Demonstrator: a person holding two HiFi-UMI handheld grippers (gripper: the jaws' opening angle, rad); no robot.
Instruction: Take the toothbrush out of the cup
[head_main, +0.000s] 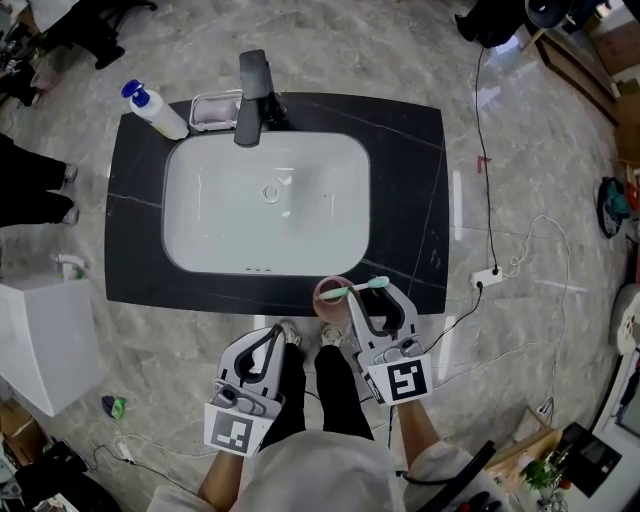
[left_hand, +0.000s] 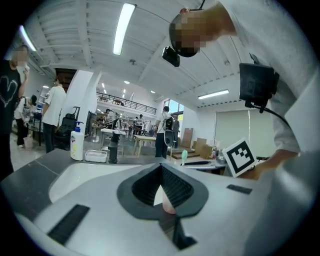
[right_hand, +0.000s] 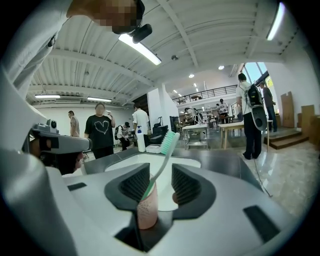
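A pink cup (head_main: 330, 297) stands at the front edge of the black countertop (head_main: 420, 200), right of the middle. A toothbrush (head_main: 356, 288) with a white handle and green head leans out of it toward the right. My right gripper (head_main: 378, 297) is open at the cup. In the right gripper view the cup (right_hand: 146, 207) sits low between the jaws and the toothbrush (right_hand: 163, 154) rises through the gap; the pads (right_hand: 186, 184) do not press on either. My left gripper (head_main: 275, 332) hangs in front of the counter, left of the cup, tips (left_hand: 161, 167) together and nothing held.
A white sink basin (head_main: 265, 205) fills the middle of the counter, with a black faucet (head_main: 252, 95) behind it. A soap bottle (head_main: 155, 110) and a soap dish (head_main: 213, 110) stand at the back left. A white bin (head_main: 40, 340) is on the floor left, a power strip (head_main: 487, 278) right.
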